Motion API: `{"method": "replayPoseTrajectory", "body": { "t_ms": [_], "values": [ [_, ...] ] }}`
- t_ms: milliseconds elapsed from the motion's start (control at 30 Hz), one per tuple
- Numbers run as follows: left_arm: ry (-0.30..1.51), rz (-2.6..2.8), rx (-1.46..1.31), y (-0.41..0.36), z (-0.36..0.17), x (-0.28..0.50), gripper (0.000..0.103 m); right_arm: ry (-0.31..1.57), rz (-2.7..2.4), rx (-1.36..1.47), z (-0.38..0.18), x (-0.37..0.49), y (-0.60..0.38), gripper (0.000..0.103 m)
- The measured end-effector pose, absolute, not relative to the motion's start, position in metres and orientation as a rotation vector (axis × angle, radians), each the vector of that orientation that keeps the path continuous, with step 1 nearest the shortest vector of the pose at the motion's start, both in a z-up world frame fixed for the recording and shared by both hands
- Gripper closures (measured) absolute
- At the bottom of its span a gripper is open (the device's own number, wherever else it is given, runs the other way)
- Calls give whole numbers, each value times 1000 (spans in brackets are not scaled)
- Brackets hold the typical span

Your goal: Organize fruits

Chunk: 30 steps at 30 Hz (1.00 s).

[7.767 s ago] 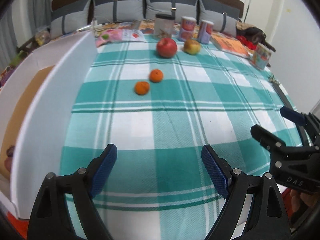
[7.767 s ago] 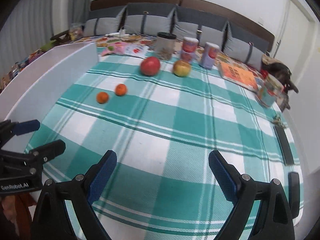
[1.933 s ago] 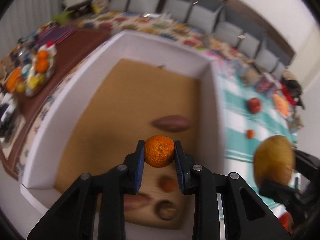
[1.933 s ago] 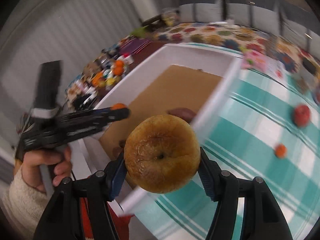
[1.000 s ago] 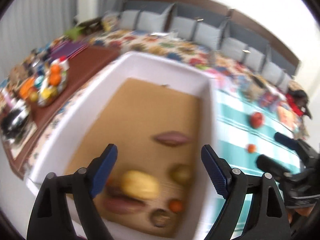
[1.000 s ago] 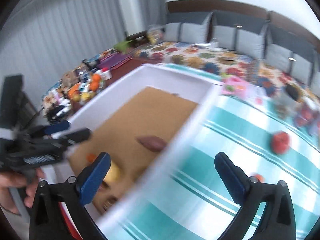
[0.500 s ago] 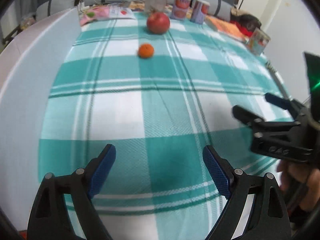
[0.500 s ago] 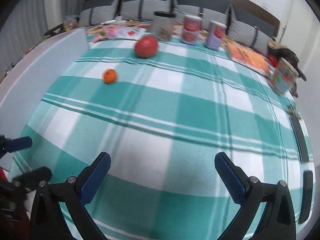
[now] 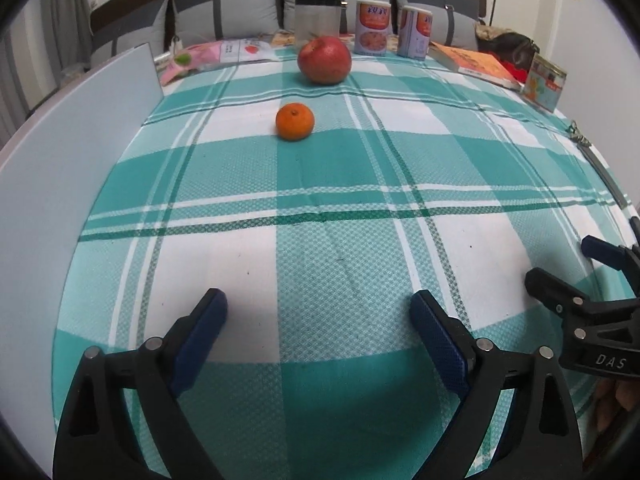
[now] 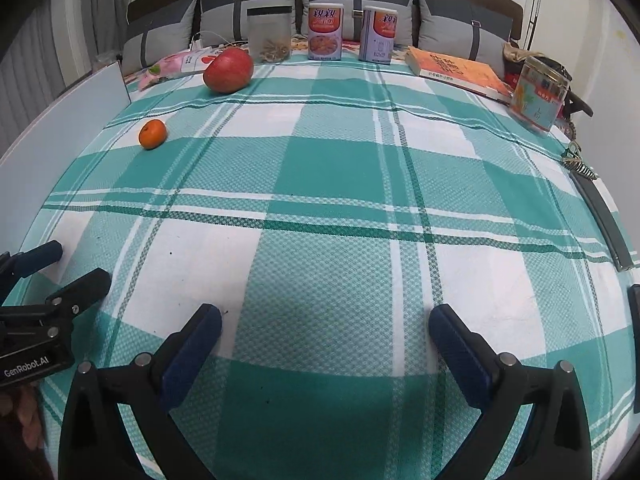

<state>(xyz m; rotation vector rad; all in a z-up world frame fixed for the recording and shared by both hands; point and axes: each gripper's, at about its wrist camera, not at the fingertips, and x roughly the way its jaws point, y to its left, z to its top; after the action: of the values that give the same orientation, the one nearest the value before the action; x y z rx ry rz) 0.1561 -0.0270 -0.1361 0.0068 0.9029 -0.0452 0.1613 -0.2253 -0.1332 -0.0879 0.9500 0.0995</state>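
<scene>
A red apple (image 9: 324,60) and a small orange mandarin (image 9: 295,121) lie on the teal checked cloth, far ahead of both grippers; they also show in the right wrist view, apple (image 10: 228,69) and mandarin (image 10: 152,133). My left gripper (image 9: 318,330) is open and empty over the near cloth. My right gripper (image 10: 326,340) is open and empty too, to the right of the left one. The white box wall (image 9: 60,152) stands along the left edge; its inside is hidden.
At the table's back stand a clear jar (image 10: 269,35), two printed cans (image 10: 325,31), an orange book (image 10: 456,67) and a colourful box (image 10: 540,94). A dark strap with keys (image 10: 600,208) lies at the right edge. Grey cushions line the back.
Both grippers dropped their fruit into the white box, then swung back to the cloth. In the last half second both moved closer toward the apple and mandarin.
</scene>
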Motion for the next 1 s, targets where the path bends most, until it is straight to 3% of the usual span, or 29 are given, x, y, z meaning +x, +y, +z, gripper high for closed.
{"method": "replayPoseTrajectory", "body": {
  "t_ms": [1000],
  "values": [
    [902,-39,13,-28,-138,157,5,951,108,-68,-136,161,-225,0]
  ]
}}
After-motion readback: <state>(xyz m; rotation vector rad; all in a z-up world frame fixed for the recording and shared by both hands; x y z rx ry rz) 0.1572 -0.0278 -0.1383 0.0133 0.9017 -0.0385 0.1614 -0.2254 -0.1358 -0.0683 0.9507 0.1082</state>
